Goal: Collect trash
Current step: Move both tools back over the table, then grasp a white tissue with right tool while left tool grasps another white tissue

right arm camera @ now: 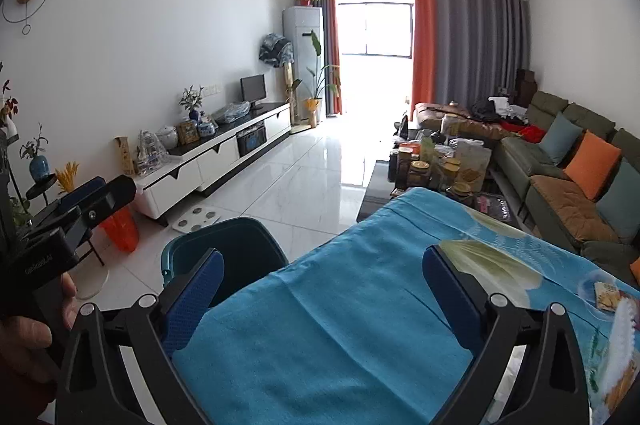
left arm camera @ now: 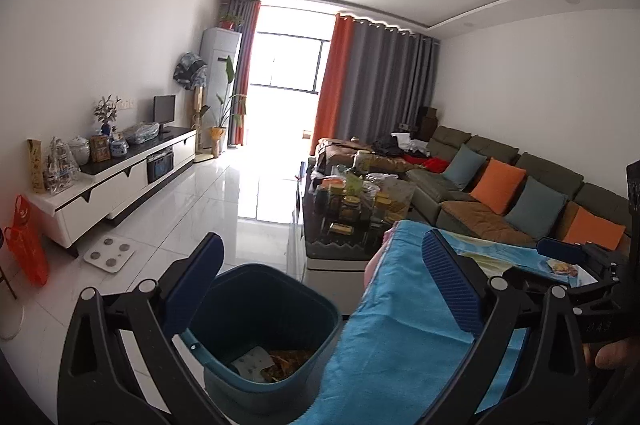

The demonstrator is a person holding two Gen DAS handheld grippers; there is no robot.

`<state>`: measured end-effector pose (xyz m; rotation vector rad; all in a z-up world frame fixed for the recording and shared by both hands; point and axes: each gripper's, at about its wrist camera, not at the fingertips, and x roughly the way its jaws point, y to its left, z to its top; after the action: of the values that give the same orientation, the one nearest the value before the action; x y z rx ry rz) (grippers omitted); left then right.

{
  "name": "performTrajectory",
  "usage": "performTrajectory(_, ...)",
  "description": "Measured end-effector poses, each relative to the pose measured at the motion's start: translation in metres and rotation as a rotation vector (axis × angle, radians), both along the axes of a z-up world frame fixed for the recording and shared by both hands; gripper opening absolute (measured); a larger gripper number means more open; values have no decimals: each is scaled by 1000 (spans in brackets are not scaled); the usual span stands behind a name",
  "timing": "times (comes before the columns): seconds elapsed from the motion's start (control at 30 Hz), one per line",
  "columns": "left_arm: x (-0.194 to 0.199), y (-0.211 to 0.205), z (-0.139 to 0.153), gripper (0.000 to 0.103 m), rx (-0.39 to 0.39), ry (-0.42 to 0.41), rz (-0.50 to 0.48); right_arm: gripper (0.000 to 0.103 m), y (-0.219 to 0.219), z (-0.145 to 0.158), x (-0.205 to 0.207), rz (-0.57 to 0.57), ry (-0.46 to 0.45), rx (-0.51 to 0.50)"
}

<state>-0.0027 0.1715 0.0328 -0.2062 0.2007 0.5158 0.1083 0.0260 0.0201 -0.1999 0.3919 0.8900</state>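
White floor tiles [left arm camera: 224, 209] run away from me toward a bright window [right arm camera: 374, 25] at twelve o'clock, flanked by orange and grey curtains [right arm camera: 460, 41]. At nine o'clock along the wall I see a long white TV cabinet [left arm camera: 120, 181] with a small monitor [left arm camera: 164, 109] and ornaments on top; at three o'clock a green sofa [left arm camera: 520, 185] carries orange and teal cushions. Between them stands a dark coffee table [left arm camera: 336, 237] crowded with jars.

Close to me, a blue patterned cloth [right arm camera: 340, 305] covers a table. My left gripper [left arm camera: 320, 289] hangs with its jaws spread wide and nothing between them; its left finger [left arm camera: 192, 289] sits over the trash bin [left arm camera: 260, 329], its right finger over the cloth's edge. That teal bin stands on the floor just beside the cloth's hanging edge, at six o'clock in the left wrist view. Inside it I can see a pale sheet of paper [left arm camera: 250, 361] and some brownish scraps [left arm camera: 288, 361] at the bottom.

My right gripper [right arm camera: 320, 289] is also held wide apart and empty, hovering above the cloth. At four o'clock in its view, a small snack wrapper [right arm camera: 608, 295] lies on the cloth near the table's right side. From the right wrist, the bin's rim shows at eight o'clock, partly hidden behind the cloth. An orange bag [left arm camera: 26, 245] leans by the cabinet's near end, with a white bathroom scale [left arm camera: 109, 254] on the floor nearby.
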Motion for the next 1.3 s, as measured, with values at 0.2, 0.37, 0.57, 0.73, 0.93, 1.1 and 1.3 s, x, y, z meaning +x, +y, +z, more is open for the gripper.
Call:
performTrajectory(0.2,8,-48,5,97,-8,-39,-126,96,-69,-6,-21,-131,-101,43)
performTrajectory(0.37,21,-87,1,97,7,-5,-276,96,-125,-16,-34,-271,-142,60)
performTrajectory(0.57,30,-131,-8,97,40,24,-402,96,-177,-37,-51,-415,-151,44)
performTrajectory(0.73,35,-163,-20,97,37,56,-481,96,-208,-54,-60,-514,-124,25)
performTrajectory(0.93,44,-184,-35,97,63,108,-546,96,-222,-70,-68,-580,-68,3)
performTrajectory(1.1,66,-176,-43,97,44,145,-570,92,-224,-80,-50,-604,-5,-27)
performTrajectory(1.3,97,-171,-49,97,40,165,-578,82,-220,-88,-29,-606,48,-65)
